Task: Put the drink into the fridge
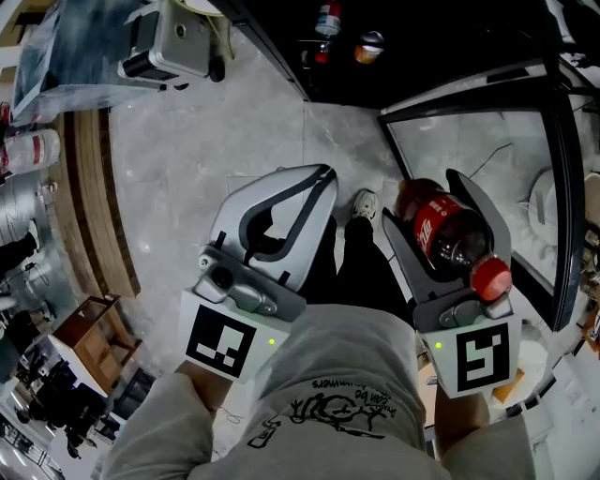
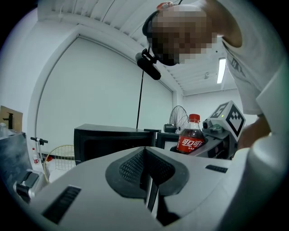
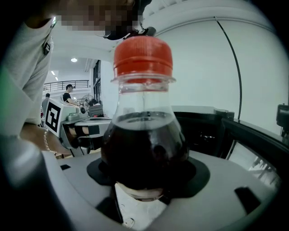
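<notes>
Cola bottle (image 1: 450, 230), dark and nearly full, lies clamped between the jaws of the right gripper (image 1: 424, 199). Its red cap (image 1: 490, 277) points back toward the person and its base points out past the jaw tips. In the right gripper view the two dark pads press on the bottle's rounded shoulder from either side, and the cap stands upright above them.

The left gripper (image 1: 322, 174) is beside it and apart from it, at about the same height. Its jaws are together with nothing between them. In the left gripper view the ribbed pads meet along a thin seam.

Ahead of both grippers stands the black fridge (image 1: 412, 56), with its glass door (image 1: 478, 150) swung open on the right-hand side. The bottle is in front of that opening and not inside it. A red and white can (image 1: 326, 19) and a small orange-topped thing (image 1: 370, 45) show against the dark of the fridge. I cannot tell whether they stand in it or on it.

Below the grippers is a grey marbled floor (image 1: 206, 141). The person's shoe (image 1: 364, 203) shows between the two grippers, and a grey shirt (image 1: 337, 375) fills the bottom of the head view.
</notes>
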Demonstrator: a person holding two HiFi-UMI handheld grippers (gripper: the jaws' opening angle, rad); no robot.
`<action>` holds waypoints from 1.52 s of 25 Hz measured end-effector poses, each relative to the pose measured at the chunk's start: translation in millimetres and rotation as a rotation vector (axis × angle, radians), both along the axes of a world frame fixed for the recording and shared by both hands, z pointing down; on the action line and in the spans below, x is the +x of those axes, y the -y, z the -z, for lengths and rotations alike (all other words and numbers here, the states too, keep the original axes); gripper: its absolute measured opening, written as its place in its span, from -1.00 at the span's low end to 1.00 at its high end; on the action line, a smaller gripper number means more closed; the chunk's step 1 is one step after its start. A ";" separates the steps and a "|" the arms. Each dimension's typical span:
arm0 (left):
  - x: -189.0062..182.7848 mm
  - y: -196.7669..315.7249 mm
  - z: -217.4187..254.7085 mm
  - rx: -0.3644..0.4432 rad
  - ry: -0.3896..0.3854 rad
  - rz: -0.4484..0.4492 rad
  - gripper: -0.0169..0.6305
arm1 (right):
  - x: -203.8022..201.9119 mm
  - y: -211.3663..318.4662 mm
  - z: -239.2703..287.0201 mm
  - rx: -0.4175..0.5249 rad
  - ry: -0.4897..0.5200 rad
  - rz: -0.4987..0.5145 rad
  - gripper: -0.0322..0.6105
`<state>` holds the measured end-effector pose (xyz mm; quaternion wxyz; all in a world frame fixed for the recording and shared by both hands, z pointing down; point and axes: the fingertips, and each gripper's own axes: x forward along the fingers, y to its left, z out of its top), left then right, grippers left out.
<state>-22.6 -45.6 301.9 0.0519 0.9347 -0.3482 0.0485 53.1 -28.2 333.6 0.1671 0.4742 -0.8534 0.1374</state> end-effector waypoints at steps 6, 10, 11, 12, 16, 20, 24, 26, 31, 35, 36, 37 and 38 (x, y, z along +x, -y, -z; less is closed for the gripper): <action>-6.3 9.7 -15.3 -0.002 -0.001 0.007 -0.88 | -4.4 10.3 -19.7 -0.017 -0.003 0.000 0.06; -3.4 6.1 -19.4 0.002 0.002 0.002 -0.88 | -2.1 6.4 -26.8 -0.024 -0.009 -0.003 0.06; -2.4 5.7 -19.6 0.004 0.003 0.001 -0.88 | -1.6 6.1 -28.0 -0.026 -0.009 -0.004 0.06; -1.4 5.7 -20.0 0.006 0.003 -0.001 -0.88 | -1.0 6.1 -29.2 -0.027 -0.010 -0.005 0.06; 2.2 5.3 -24.2 0.013 0.009 -0.005 -0.88 | 1.6 6.1 -35.2 -0.028 -0.012 -0.008 0.06; 3.9 2.4 -26.8 0.019 0.014 -0.008 -0.88 | 3.1 3.3 -38.2 -0.030 -0.019 -0.010 0.06; 4.9 11.1 -41.2 0.010 0.016 -0.005 -0.88 | 3.2 11.8 -52.5 -0.041 -0.023 -0.011 0.06; 4.9 14.5 -48.1 0.007 0.019 -0.003 -0.88 | 2.5 15.0 -58.6 -0.044 -0.022 -0.012 0.06; 6.4 7.4 -38.3 0.010 0.019 -0.002 -0.88 | 4.5 7.2 -50.1 -0.050 -0.033 -0.013 0.06; 4.1 14.3 -55.3 0.005 0.021 0.001 -0.88 | 1.6 13.8 -68.1 -0.057 -0.030 -0.016 0.06; 3.6 18.3 -64.6 0.002 0.021 0.003 -0.88 | 0.9 17.6 -78.0 -0.061 -0.030 -0.015 0.06; 3.3 22.0 -73.2 -0.001 0.020 0.004 -0.88 | 0.3 21.1 -87.4 -0.064 -0.029 -0.015 0.06; 3.2 24.8 -80.2 -0.004 0.020 0.004 -0.88 | -0.1 23.8 -95.1 -0.067 -0.029 -0.016 0.06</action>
